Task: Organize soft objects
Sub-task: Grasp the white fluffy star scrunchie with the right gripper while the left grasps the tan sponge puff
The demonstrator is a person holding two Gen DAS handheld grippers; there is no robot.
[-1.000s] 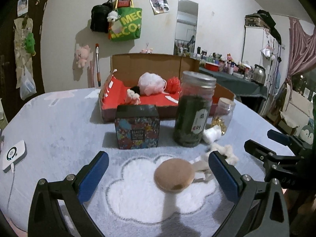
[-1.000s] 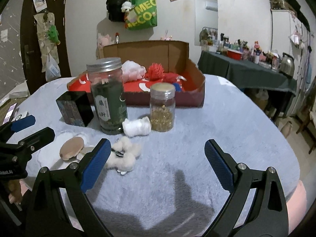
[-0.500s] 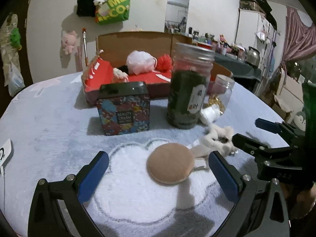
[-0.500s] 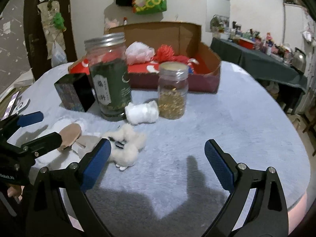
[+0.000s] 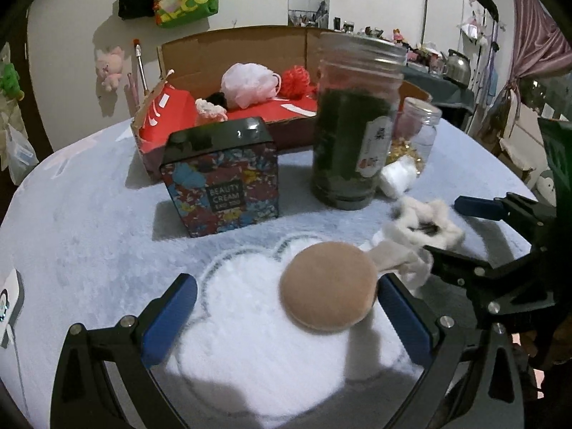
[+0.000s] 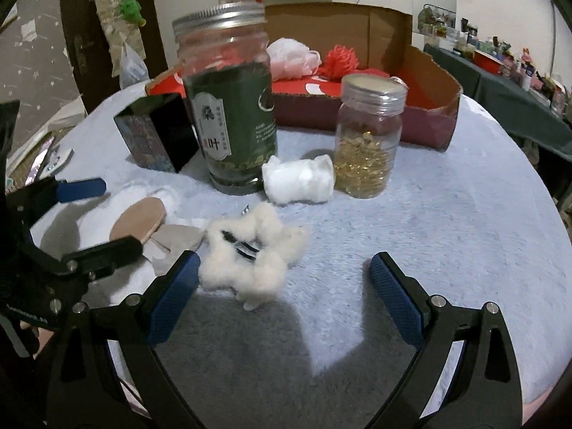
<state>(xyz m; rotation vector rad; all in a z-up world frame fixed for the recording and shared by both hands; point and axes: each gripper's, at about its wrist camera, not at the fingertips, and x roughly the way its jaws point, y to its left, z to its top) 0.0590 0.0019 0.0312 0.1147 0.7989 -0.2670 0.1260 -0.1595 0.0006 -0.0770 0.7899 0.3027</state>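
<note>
A round tan powder puff [image 5: 328, 286] lies on a white fluffy cloud-shaped pad [image 5: 257, 329], close in front of my open, empty left gripper [image 5: 286, 318]. It also shows in the right wrist view [image 6: 138, 217]. A white fluffy hair clip [image 6: 252, 254] lies just ahead of my open, empty right gripper [image 6: 284, 293], nearer its left finger. It also shows in the left wrist view [image 5: 423, 227]. A white cotton roll [image 6: 298, 178] lies between the two jars. An open cardboard box [image 5: 228, 57] with a red lining holds a pink bath pouf [image 5: 248, 84] and a red pompom [image 5: 296, 79].
A tall green tea jar [image 6: 228, 107], a small jar of gold beads [image 6: 368, 136] and a patterned beauty cream tin [image 5: 221, 175] stand on the blue-grey fleece table cover [image 6: 447, 214] between the grippers and the box. A white device [image 5: 7, 296] lies at the left edge.
Both grippers have moved forward and lower toward the table. The puff and the fluffy clip now sit closer to the fingers. Nothing was picked up.
</note>
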